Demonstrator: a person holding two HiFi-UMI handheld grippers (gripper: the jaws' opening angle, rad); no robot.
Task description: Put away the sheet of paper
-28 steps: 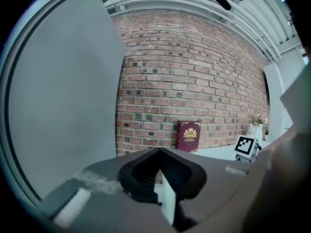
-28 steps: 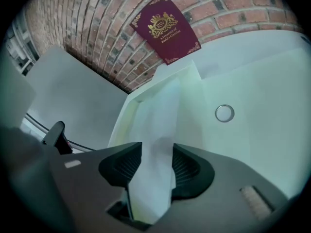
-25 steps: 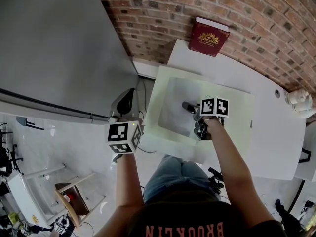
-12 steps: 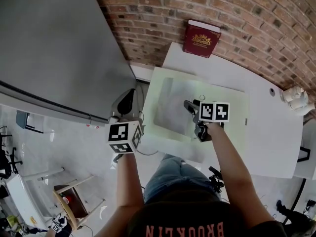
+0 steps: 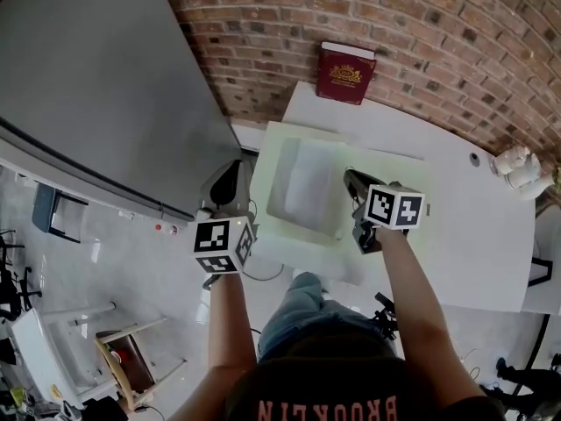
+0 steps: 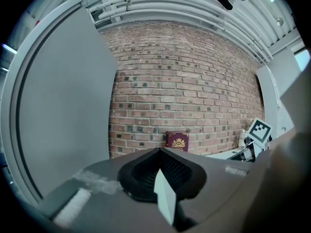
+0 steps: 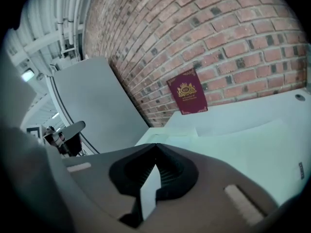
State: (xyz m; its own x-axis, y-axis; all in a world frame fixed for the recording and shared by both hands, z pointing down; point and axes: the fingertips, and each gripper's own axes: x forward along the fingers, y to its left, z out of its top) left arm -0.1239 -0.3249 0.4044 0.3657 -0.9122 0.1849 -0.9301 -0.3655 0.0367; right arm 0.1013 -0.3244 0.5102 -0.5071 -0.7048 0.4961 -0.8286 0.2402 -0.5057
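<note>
The sheet of paper (image 5: 305, 185) lies pale grey-white on a pale green mat (image 5: 405, 172) on the white table (image 5: 465, 235). A shadow runs along its left and lower edges, as if it is raised. My right gripper (image 5: 351, 179) has its tips at the sheet's right edge and is shut on it. In the right gripper view the jaws (image 7: 155, 144) meet, with the mat (image 7: 243, 144) beyond them. My left gripper (image 5: 226, 191) hangs off the table's left side over the floor. It is shut with nothing in it (image 6: 159, 152).
A dark red book (image 5: 345, 74) leans on the brick wall at the table's back, also seen as the book (image 6: 177, 141) and the book (image 7: 187, 92). A white object (image 5: 515, 167) sits at the table's far right. A big grey panel (image 5: 88, 86) stands left.
The right gripper's jaws closed at the sheet's right edge, and its cube shifted a little right. The sheet now looks brighter and raised. The left gripper stayed put.
</note>
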